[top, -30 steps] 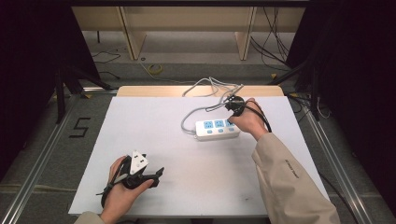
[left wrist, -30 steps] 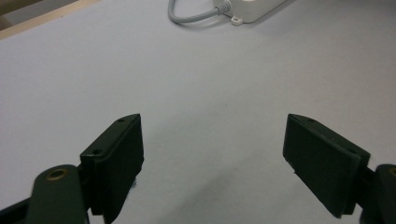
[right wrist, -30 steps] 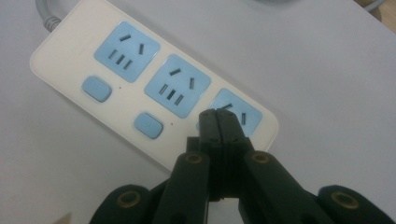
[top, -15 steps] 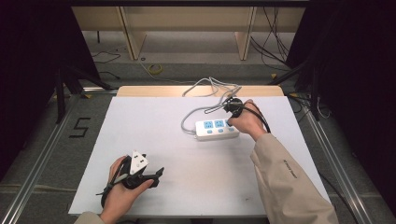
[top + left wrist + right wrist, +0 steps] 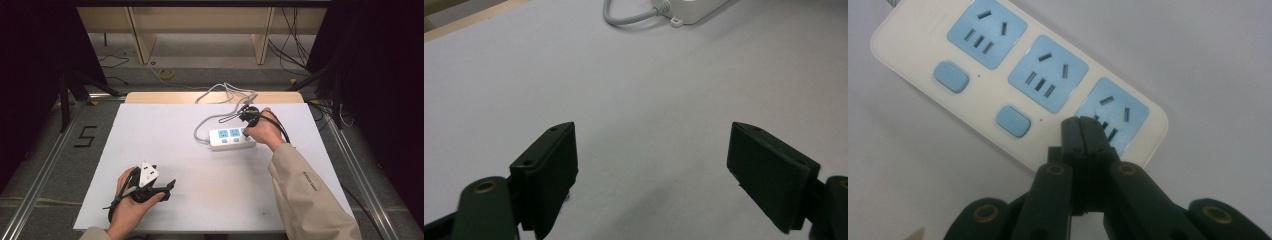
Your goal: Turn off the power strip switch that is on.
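White counter (image 5: 200, 150) w/ a white power strip (image 5: 232, 138) right of centre, toward the far side; 3 blue sockets and blue switches on top. Its grey cord (image 5: 220, 95) leaves the strip's left end and loops back over the far edge of the counter. Right tool (image 5: 248, 116) sits over the strip's right end, held by the right hand (image 5: 264, 131); in the right gripper view its jaws are pressed together, nothing between them, tips (image 5: 1082, 131) at the near edge of the end socket (image 5: 1112, 114), next to the 2nd switch (image 5: 1013, 121). Can't tell if tips touch the strip. Left tool (image 5: 150, 184) rests low near the front-left of the counter in the left hand (image 5: 131, 200), well apart from the strip; jaws spread wide, empty, bare counter between them; strip's end and cord at top of the left gripper view.
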A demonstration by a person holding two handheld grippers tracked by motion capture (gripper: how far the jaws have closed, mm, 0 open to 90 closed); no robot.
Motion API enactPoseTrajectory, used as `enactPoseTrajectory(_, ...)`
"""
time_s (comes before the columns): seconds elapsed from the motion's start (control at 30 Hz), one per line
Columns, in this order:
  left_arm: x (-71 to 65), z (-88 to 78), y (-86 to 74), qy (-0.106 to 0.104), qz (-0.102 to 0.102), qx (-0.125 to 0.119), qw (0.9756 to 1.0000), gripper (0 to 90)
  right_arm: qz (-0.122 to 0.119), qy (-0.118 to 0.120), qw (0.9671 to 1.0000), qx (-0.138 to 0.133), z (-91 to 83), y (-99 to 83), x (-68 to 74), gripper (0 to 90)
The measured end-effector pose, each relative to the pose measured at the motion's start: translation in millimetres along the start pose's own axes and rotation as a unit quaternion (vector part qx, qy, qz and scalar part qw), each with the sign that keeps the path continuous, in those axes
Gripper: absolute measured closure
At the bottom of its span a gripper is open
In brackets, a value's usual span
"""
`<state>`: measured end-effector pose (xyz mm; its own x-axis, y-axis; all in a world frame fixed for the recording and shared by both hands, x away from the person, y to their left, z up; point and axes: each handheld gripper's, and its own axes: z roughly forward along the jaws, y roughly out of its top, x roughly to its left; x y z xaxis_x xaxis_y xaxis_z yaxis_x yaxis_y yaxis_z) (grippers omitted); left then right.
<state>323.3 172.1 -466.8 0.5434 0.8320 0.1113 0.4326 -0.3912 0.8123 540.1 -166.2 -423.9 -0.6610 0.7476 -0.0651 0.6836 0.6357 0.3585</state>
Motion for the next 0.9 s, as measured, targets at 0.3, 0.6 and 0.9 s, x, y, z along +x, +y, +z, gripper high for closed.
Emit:
enactPoseTrajectory(0.3, 0.1, -0.1, -0.1, 0.0, 0.0, -0.001, 1.0, 20.0, 0.003, 0.001, 1.0, 0.005, 3.8, 0.0, -0.7, 90.0)
enactPoseTrajectory(0.6, 0.2, -0.3, -0.1, 0.0, 0.0, 0.0, 1.0, 20.0, 0.002, 0.001, 0.9999, 0.011, 5.0, -0.3, -0.5, 90.0)
enactPoseTrajectory(0.9, 0.0, -0.1, -0.1, 0.0, -0.001, -0.001, 1.0, 20.0, 0.004, 0.003, 0.9998, 0.017, 5.3, -0.6, -1.0, 90.0)
